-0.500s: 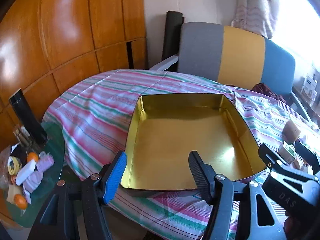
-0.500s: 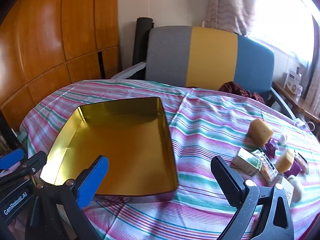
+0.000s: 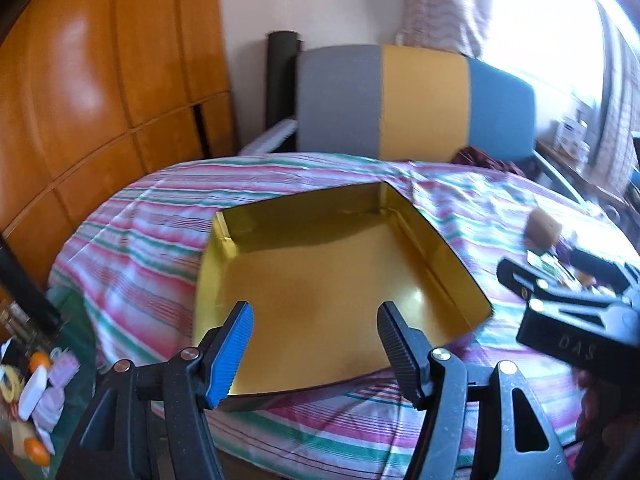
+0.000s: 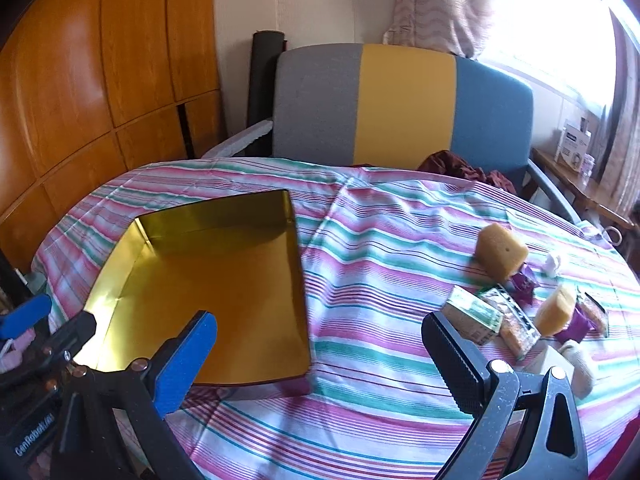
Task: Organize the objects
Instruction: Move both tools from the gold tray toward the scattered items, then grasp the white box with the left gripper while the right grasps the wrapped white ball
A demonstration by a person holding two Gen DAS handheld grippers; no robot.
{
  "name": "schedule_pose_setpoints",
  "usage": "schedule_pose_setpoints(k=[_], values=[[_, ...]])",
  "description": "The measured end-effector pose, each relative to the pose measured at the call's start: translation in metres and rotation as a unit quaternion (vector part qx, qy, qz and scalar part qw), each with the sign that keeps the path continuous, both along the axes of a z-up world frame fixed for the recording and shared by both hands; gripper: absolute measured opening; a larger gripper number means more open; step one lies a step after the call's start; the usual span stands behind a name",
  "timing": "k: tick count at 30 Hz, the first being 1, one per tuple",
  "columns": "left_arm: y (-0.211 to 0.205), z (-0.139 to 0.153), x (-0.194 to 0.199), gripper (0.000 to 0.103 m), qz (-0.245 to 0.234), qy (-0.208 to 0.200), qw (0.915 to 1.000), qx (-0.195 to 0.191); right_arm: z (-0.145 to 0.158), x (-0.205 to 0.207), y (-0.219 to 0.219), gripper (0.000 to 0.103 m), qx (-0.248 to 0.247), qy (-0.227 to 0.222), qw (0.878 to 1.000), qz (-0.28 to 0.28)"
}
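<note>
**Both sets of fingers spread, nothing held**

My left gripper (image 3: 314, 346) hangs over the near edge of the shallow rectangular gold metal tin (image 3: 320, 280). Its fingers, one w/ a blue pad (image 3: 234, 354) and one w/ a black ribbed pad (image 3: 394, 346), stand well apart w/ only air between them; no contact w/ the tin that I can see. The tin sits open and bare inside on the desk, which is covered by a pink, green and white striped cloth (image 4: 380, 248).

My right gripper (image 4: 320, 360) is spread as wide as it goes, blue pad (image 4: 184, 364) over the tin's near right corner, black pad (image 4: 452, 360) over the cloth, gripping nothing.

The loose items lie in a cluster on the desk's right side, well apart from the tin: a yellow sponge block (image 4: 500, 250), a 2nd smaller yellow sponge (image 4: 556, 310), a green-labelled small box (image 4: 474, 316), a clear snack packet (image 4: 514, 322), purple wrappers (image 4: 524, 280). The black pad sits just in front of the box, not touching.

Behind the desk: a grey, yellow and blue chair (image 4: 404, 104).
</note>
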State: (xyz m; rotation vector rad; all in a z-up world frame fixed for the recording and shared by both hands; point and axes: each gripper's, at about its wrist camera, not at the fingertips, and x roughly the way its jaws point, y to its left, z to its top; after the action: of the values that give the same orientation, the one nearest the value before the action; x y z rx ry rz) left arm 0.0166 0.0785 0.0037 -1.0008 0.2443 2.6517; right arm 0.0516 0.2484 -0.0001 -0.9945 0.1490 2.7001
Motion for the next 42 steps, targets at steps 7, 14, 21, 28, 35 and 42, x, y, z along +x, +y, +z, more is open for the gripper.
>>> schedule_pose_setpoints(k=[7,14,21,28,35,42], values=[[0.027,-0.006,-0.006,0.065,-0.074,-0.061,0.9944,0.046,0.005,0.012,0.038,0.103,0.002,-0.008,0.999,-0.040],[0.078,-0.013,-0.001,0.066,-0.167,-0.107,0.9786,0.054,0.015,0.052,0.109,0.103,-0.010,-0.016,0.992,-0.122],[0.133,-0.020,0.016,0.071,-0.247,-0.143,0.9575,0.043,0.018,0.121,0.183,0.103,-0.024,-0.030,0.974,-0.225],[0.200,-0.023,0.042,0.071,-0.342,-0.175,0.9224,0.038,0.010,0.176,0.239,0.103,-0.074,-0.030,0.951,-0.298],[0.268,-0.032,0.076,0.070,-0.423,-0.182,0.8879,0.007,0.001,0.190,0.257,0.103,-0.098,-0.026,0.944,-0.313],[0.318,-0.057,0.088,0.070,-0.446,-0.199,0.8719,-0.032,-0.006,0.197,0.266,0.103,-0.146,-0.008,0.941,-0.304]])
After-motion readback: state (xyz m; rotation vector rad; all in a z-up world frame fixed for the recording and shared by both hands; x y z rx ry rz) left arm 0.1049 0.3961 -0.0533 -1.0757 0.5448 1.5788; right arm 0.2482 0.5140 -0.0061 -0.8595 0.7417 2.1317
